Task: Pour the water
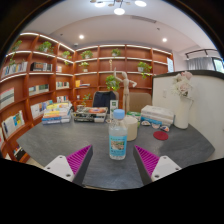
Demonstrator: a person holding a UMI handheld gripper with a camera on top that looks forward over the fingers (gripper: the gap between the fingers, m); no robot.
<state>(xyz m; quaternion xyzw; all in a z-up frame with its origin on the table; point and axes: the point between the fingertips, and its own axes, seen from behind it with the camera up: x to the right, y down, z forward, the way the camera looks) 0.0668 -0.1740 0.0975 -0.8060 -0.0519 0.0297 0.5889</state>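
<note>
Water bottle (118, 134) upright on bench (60, 145), just ahead of hand-held gripper (113, 160), centred between wide-open fingers, untouched; cup (131, 126) just behind.

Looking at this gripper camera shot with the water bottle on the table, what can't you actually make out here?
Gripper view, gripper open:
- Water bottle, just ahead of the fingers: water level and label text too small to read.
- Cup: partly hidden behind the bottle; contents not visible.
- Small red item on the table: too small to identify.
- Book stacks: titles too small.
- Shelves: contents too small and distorted by the wide lens.
</note>
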